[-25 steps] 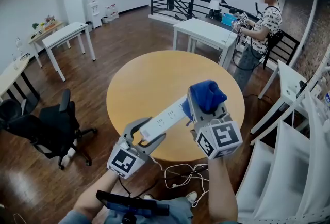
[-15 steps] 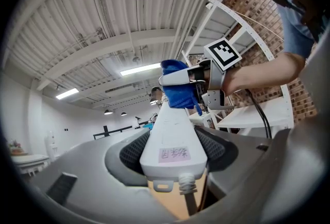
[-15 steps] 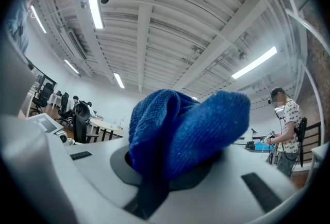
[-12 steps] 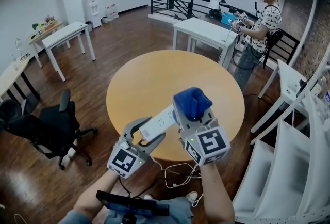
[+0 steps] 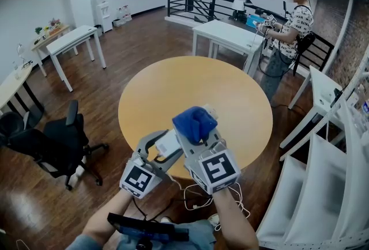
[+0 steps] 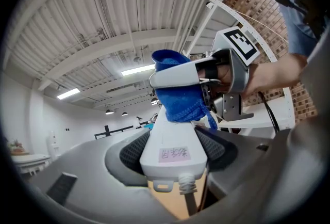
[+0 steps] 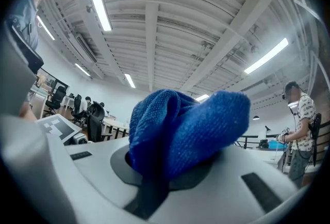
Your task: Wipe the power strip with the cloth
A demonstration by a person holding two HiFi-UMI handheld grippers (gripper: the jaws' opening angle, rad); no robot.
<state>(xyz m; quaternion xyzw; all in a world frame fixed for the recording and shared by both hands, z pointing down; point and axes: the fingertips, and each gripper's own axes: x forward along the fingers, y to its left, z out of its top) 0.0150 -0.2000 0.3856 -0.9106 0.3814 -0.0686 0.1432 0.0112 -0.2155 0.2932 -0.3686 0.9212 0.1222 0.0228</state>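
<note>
My left gripper [image 5: 163, 150] is shut on the cord end of the white power strip [image 5: 168, 142], held above the near edge of the round table [image 5: 167, 93]. In the left gripper view the power strip [image 6: 174, 145] sits between the black pads, a small label on its end. My right gripper [image 5: 195, 135] is shut on a bunched blue cloth [image 5: 194, 122]. The blue cloth [image 6: 178, 96] rests on the strip just beyond the left jaws. It fills the right gripper view as a blue cloth [image 7: 180, 132] wad between the jaws. Most of the strip is hidden under the right gripper.
The strip's white cord [image 5: 199, 194] hangs to the wooden floor by my feet. A black office chair [image 5: 57, 142] stands at the left. White tables [image 5: 228, 36] lie beyond the round one. A person [image 5: 291, 27] holding grippers stands at the far right.
My right gripper has slid the blue cloth along the strip toward me and to the left, up to the left gripper. The left gripper and strip have stayed still.
</note>
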